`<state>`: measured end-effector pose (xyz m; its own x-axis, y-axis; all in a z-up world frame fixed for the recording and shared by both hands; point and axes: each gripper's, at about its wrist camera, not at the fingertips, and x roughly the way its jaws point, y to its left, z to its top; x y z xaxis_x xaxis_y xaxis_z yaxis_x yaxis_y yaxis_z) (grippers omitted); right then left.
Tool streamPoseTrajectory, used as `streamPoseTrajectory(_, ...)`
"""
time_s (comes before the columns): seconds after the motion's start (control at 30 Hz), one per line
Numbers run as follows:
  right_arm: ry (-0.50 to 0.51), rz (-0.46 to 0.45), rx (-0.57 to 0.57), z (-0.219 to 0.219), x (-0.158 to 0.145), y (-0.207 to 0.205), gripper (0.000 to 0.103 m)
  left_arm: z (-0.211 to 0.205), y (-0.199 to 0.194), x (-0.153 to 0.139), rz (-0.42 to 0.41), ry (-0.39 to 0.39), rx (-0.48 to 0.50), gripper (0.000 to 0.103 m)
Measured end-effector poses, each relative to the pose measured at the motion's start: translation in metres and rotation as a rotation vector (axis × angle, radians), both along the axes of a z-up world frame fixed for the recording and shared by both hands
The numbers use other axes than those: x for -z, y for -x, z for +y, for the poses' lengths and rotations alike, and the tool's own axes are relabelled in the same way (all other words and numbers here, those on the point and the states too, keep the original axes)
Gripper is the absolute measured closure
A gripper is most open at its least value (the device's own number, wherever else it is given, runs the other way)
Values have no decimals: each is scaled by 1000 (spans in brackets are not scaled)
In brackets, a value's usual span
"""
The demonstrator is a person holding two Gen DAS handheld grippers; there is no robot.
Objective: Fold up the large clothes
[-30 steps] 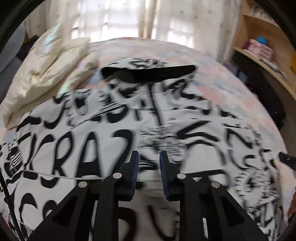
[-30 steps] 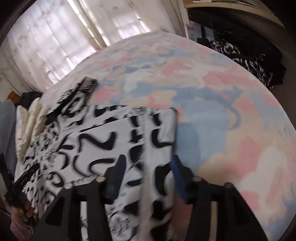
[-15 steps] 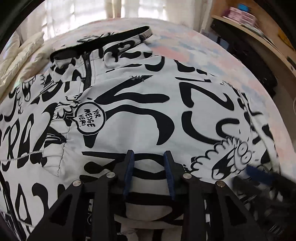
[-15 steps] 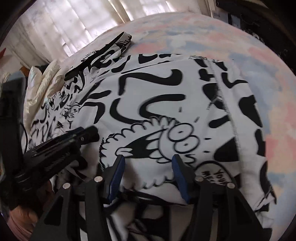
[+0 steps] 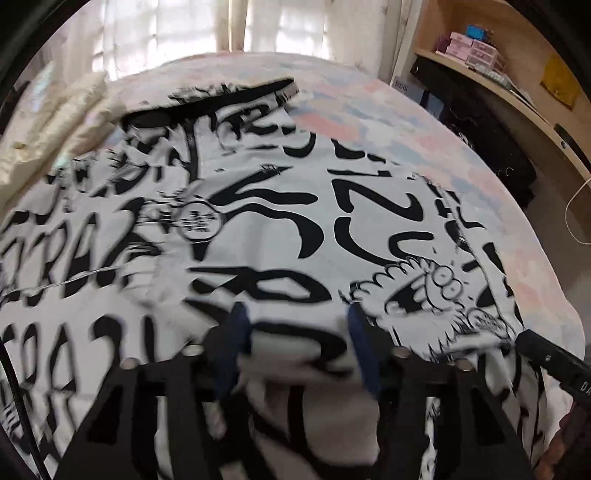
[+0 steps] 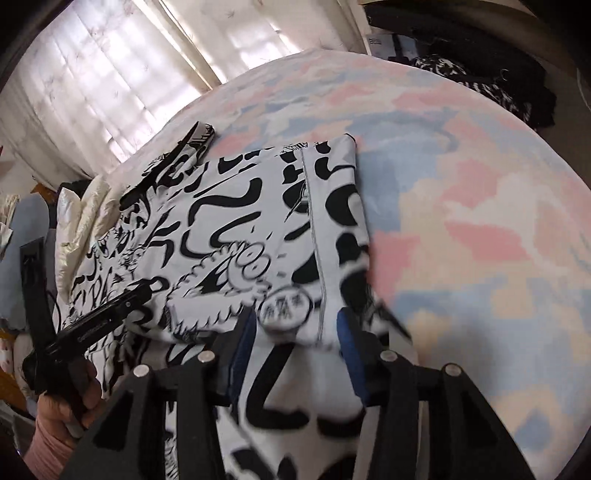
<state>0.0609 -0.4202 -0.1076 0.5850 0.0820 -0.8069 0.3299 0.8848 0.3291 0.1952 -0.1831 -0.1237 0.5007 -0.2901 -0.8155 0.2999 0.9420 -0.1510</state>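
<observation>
In the left wrist view, the left tongs (image 5: 297, 343) stand with their blue-padded jaws spread wide, and a raised fold of the white garment printed with black graffiti lettering and cartoon figures (image 5: 280, 236) bulges up between them; whether the pads press on the cloth cannot be told through the blur. The garment spreads ahead of and to both sides of these tongs across the bed with a pastel pink, blue and cream cover (image 5: 406, 122), its black-trimmed edge lying at the far end. A cream quilted pillow (image 5: 55, 122) sits far ahead to the left, sheer white curtains (image 5: 177, 29) hang beyond the bed, and a wooden shelf holding small pink boxes (image 5: 476, 46) stands far to the right. The black tip of the right tongs (image 5: 550, 360) shows just to the right, at the garment's near edge. In the right wrist view, the right tongs (image 6: 297, 332) are likewise spread wide, with the garment's folded near edge (image 6: 295, 236) lying between and under the blue pads; actual contact cannot be told. The garment stretches ahead and to the left of these tongs, its stitched right border running beside bare bed cover (image 6: 480, 192) on the right. To the left, the left tongs (image 6: 110, 314) reach onto the cloth, held by a hand in a pink sleeve (image 6: 51, 424).
</observation>
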Motion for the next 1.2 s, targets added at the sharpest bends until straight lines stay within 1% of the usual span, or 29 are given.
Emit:
streamPoseTrajectory(0.03,-3,0,-3,7,-1,4,57,4,8,-7,-19,-1,-11,35)
streamPoseTrajectory(0.1,-16,-4,-8,16,-4,13,57,15,25,-21,-59,3,-35,25)
streamPoseTrajectory(0.13,-27,-6,-8,20,-5,19,57,21,32,-26,-70,6,-45,22)
streamPoseTrajectory(0.2,-46,-9,-10,29,-7,25,57,32,47,-35,-74,13,-58,13)
streamPoseTrajectory(0.23,-58,-14,-13,32,-10,31,57,39,55,-40,-76,21,-60,11)
streamPoseTrajectory(0.33,-66,-18,-30,46,-15,39,57,56,74,-51,-88,28,-86,10)
streamPoseTrajectory(0.43,-53,-18,-57,61,-22,44,57,77,95,-60,-93,-11,-133,10)
streamPoseTrajectory(0.57,-32,-34,-86,80,-33,49,57,103,123,-74,-126,-29,-170,10)
streamPoseTrajectory(0.73,-5,-67,-110,104,-49,54,56,119,141,-89,-154,-57,-182,10)
streamPoseTrajectory(0.87,-3,-80,-126,119,-59,57,41,131,155,-102,-169,-29,-178,10)
streamPoseTrajectory(1.07,40,-118,-168,143,-75,68,41,147,174,-114,-175,-31,-213,10)
streamPoseTrajectory(1.2,54,-163,-198,160,-86,76,41,161,188,-124,-186,-46,-232,10)
